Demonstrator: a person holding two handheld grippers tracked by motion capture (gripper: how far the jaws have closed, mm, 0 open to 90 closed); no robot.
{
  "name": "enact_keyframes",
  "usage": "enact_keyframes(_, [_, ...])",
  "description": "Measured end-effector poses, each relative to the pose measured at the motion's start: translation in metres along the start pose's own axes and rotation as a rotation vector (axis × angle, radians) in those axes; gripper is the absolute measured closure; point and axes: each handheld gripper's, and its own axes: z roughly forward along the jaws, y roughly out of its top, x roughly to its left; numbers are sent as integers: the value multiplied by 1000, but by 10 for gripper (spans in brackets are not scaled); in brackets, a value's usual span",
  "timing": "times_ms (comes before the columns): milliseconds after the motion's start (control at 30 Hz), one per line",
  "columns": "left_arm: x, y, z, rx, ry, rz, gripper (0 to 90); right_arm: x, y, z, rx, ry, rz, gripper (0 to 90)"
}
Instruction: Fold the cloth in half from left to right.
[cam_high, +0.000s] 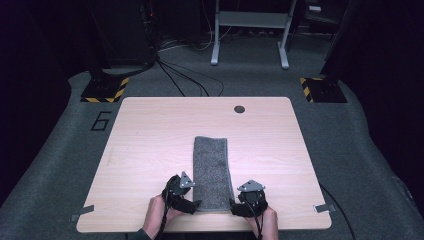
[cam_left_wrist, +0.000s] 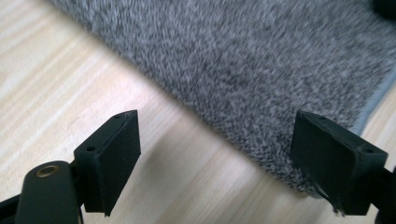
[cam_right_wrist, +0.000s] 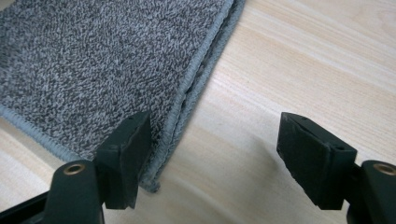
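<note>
Pale wooden surface (cam_high: 150, 145) carries our folded grey towel (cam_high: 211, 170) running lengthwise up the frame, its near corners flanked by left hand-held gripper (cam_high: 196, 204) and right hand-held gripper (cam_high: 233, 208), jaws apart.

Speckled grey towel (cam_high: 211, 170) (paler hem) — black claws

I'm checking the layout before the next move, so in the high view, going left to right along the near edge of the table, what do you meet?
Left tool → folded grey towel → right tool, all on the wooden table.
</note>
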Motion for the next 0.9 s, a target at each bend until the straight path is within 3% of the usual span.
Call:
enact_keyframes(233, [0, -6, 0, 13, -9, 7, 157, 3, -6, -3, -7, 6, 6, 257])
enact_keyframes(400, [5, -5, -5, -10, -13, -10, 152, -1, -5, -3, -15, 14, -39, 194])
enact_keyframes(600, [31, 1, -15, -68, -27, -85, 146, -17, 11, -7, -41, 83, -22, 138])
enact_keyframes(633, [41, 5, -18, -83, -29, -111, 146, -25, 18, -7, -70, 121, -41, 110])
enact_keyframes(700, [47, 7, -18, -92, -17, -121, 143, -33, 26, -6, -70, 154, -40, 106])
enact_keyframes(800, [67, 17, -17, -95, 2, -143, 142, -41, 37, -1, -47, 154, -49, 101])
enact_keyframes(900, [82, 26, -13, -90, 19, -155, 137, -54, 53, 5, -44, 194, 35, 83])
